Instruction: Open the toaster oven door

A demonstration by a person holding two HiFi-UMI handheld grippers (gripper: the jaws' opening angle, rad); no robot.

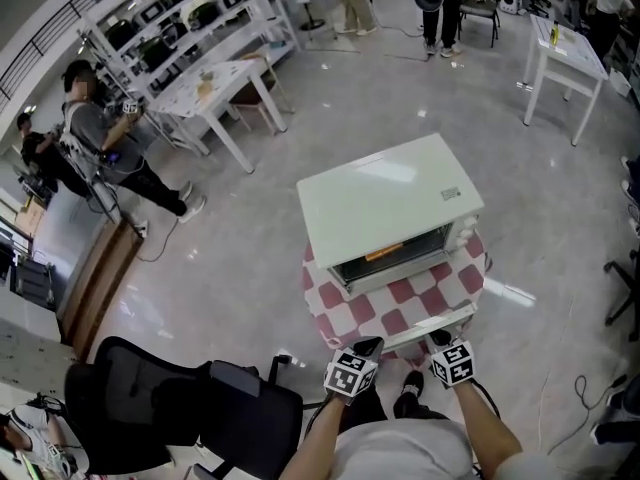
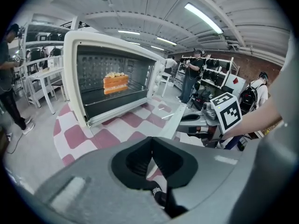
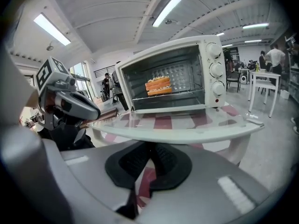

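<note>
1 toaster oven (image 1: 390,208) at 12 o'clock on the checked cloth (image 1: 395,320), its 1 door (image 1: 430,330) down flat toward me at 6. My 2 tools, left gripper (image 1: 367,346) & right gripper (image 1: 440,340), sit by the door's near edge, both w/ jaws closed on nothing. Inside: 1 orange slice (image 2: 115,83). 3 knobs (image 3: 216,69).

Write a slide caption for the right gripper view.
Oven door open, food on rack; right gripper shut below it.

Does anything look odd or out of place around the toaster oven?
Nothing stands out. The toaster oven sits on the checked cloth, its door lies open and level, and the orange food sits inside.
</note>
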